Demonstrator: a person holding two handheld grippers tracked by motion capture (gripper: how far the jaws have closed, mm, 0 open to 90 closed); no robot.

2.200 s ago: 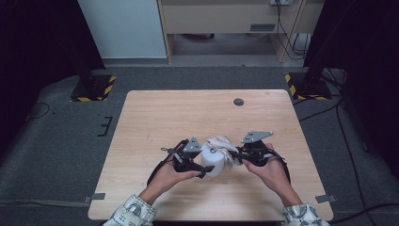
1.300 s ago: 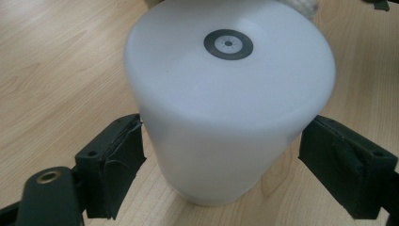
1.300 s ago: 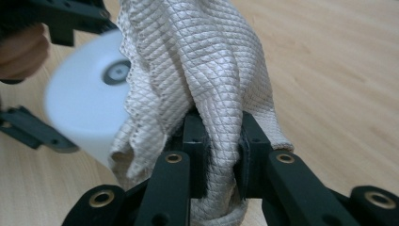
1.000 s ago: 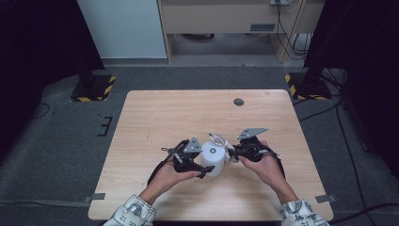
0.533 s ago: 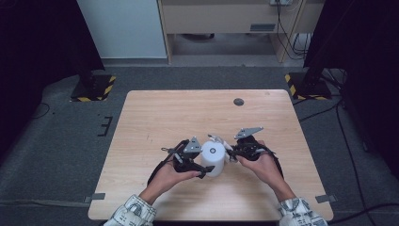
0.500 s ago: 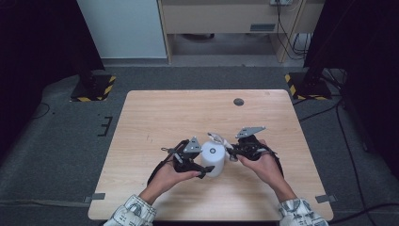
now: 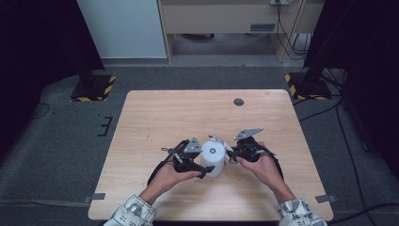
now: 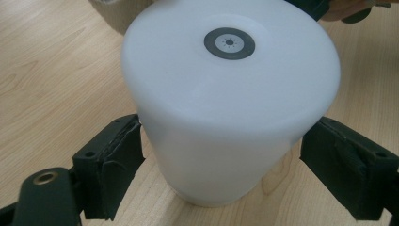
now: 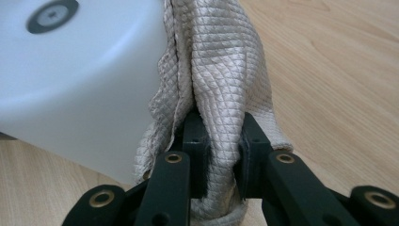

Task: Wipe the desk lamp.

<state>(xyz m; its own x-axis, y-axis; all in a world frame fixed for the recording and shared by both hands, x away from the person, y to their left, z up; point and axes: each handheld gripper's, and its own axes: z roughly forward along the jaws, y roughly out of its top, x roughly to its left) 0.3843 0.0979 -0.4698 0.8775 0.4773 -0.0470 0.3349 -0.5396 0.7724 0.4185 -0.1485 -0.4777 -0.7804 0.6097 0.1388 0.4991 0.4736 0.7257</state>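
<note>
A white, slightly tapered container [image 7: 212,157] [image 8: 226,108] with a grey round disc on its top stands on the wooden table [image 7: 197,113], near the front. My left gripper [image 7: 208,165] [image 8: 221,174] is shut on it, one black pad on each side of its lower wall. A beige quilted cloth [image 9: 221,70] [image 7: 221,142] is bunched between the jaws of my right gripper [image 7: 230,154] [image 9: 221,155], which is shut on it. The cloth lies against the container's right side. The container [image 9: 80,70] sits at the upper left of the right gripper view.
A small dark round disc [image 7: 238,101] lies near the table's far edge. Black stands with yellow-and-black striped bases [image 7: 91,89] [image 7: 306,84] flank the table's far corners on the grey floor. A pale cabinet stands beyond.
The right gripper has shifted slightly left with the cloth along the container's side. The container's top disc, covered in the earliest frame, now shows. The left gripper has kept still.
</note>
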